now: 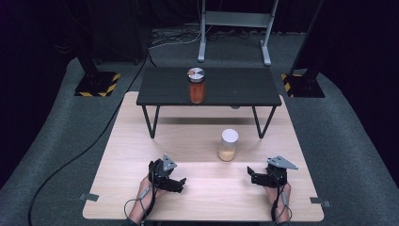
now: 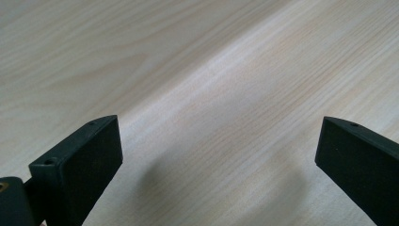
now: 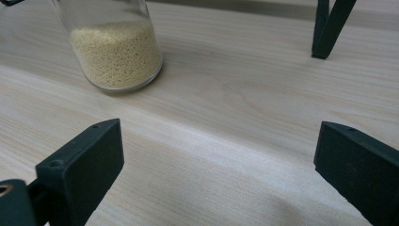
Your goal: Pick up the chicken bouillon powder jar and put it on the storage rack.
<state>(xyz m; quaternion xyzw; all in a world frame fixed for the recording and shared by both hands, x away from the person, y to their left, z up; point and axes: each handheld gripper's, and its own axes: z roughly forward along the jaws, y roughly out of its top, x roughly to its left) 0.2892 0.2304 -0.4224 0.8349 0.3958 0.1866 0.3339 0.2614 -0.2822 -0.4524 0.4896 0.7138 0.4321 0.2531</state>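
Observation:
A glass jar with a white lid (image 1: 228,144), partly filled with pale yellow grains, stands upright on the light wooden table (image 1: 131,141). In the right gripper view this grain jar (image 3: 115,52) is ahead and to the left of the jaws. A jar of orange-red contents with a silver lid (image 1: 196,85) stands on the low black shelf (image 1: 235,87). My left gripper (image 1: 171,180) rests low near the table's front, open, nothing between its jaws (image 2: 216,155). My right gripper (image 1: 258,174) is open too, short of the grain jar, with bare wood between its jaws (image 3: 219,155).
The black shelf stands on thin angled legs (image 1: 151,121) across the far half of the table; one leg (image 3: 329,28) shows ahead of the right gripper. Small metal brackets (image 1: 88,197) sit at the table's front corners. Grey carpet and stand bases (image 1: 96,84) surround the table.

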